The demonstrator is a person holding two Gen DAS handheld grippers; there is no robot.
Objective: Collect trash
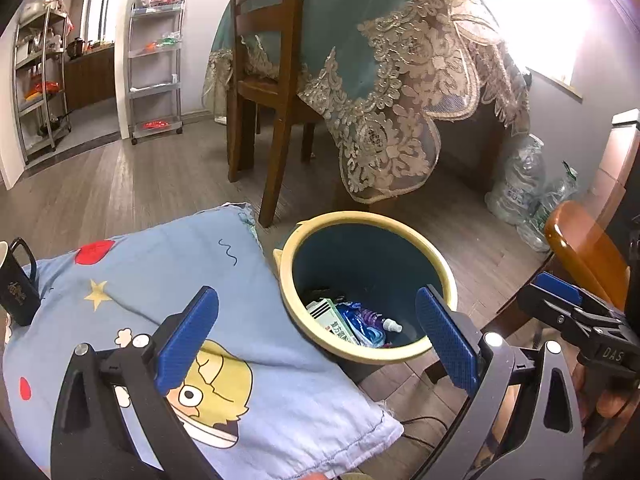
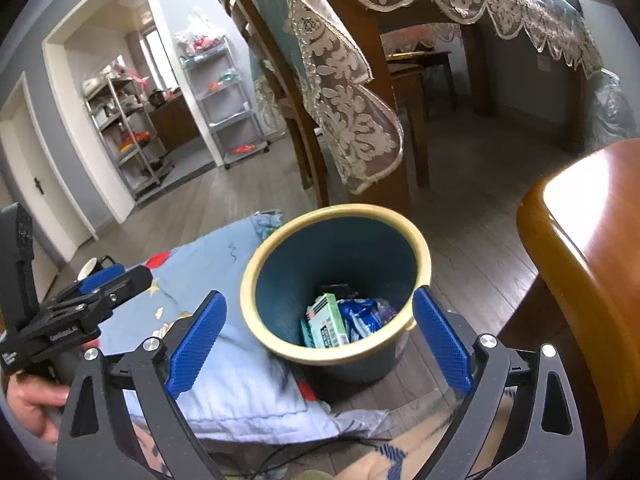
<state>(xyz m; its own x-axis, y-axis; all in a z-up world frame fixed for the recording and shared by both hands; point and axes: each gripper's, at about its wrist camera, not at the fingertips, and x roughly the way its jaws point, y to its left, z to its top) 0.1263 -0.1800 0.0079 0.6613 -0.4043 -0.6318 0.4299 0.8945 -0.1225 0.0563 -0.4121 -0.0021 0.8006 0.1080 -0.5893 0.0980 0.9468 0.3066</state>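
Observation:
A dark blue trash bin with a cream rim [image 1: 408,354] [image 2: 320,354] stands on the wood floor beside a low surface covered with a light blue cartoon cloth [image 1: 168,264] [image 2: 224,384]. Inside lie a green and white box [image 1: 332,316] [image 2: 328,322], a blue wrapper [image 1: 362,326] [image 2: 362,316] and a small spray bottle [image 1: 390,324]. My left gripper [image 1: 316,336] is open and empty, above the cloth's edge and the bin. My right gripper [image 2: 316,340] is open and empty, over the bin. The right gripper also shows in the left wrist view [image 1: 560,300], the left one in the right wrist view [image 2: 104,284].
A black mug [image 1: 16,284] stands on the cloth at the left. A wooden chair [image 1: 264,80] and a table with a lace-edged teal cloth [image 1: 380,80] stand behind the bin. An orange-brown wooden seat [image 2: 584,264] is at the right. Empty plastic bottles [image 1: 524,184] lean by the wall.

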